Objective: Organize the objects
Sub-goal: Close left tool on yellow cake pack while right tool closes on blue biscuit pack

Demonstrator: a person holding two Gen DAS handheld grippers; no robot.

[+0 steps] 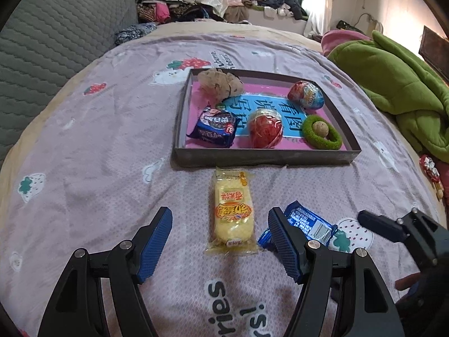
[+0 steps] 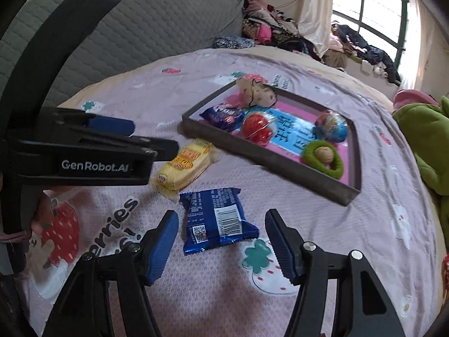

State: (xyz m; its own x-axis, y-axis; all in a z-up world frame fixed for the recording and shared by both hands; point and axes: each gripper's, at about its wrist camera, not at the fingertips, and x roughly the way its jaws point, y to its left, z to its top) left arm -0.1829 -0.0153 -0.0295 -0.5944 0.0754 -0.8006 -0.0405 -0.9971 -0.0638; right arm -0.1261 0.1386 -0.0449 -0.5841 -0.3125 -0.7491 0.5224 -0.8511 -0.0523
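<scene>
A dark shallow tray (image 1: 263,157) (image 2: 283,165) on the bed holds a blue cookie pack (image 1: 214,128), a red egg (image 1: 265,129), a foil egg (image 1: 307,94), a green ring with a walnut (image 1: 322,132) and a beige scrunchie (image 1: 220,82). A yellow cake pack (image 1: 233,213) (image 2: 182,165) lies in front of the tray, between the open fingers of my left gripper (image 1: 220,237). A second blue snack pack (image 2: 217,219) (image 1: 306,223) lies between the open fingers of my right gripper (image 2: 221,238), which hovers just above it.
The bed has a lilac strawberry-print sheet (image 1: 98,154). A grey quilted pillow (image 1: 50,33) is at the left, a green blanket (image 1: 393,84) at the right, and heaped clothes (image 1: 174,0) at the back under the window.
</scene>
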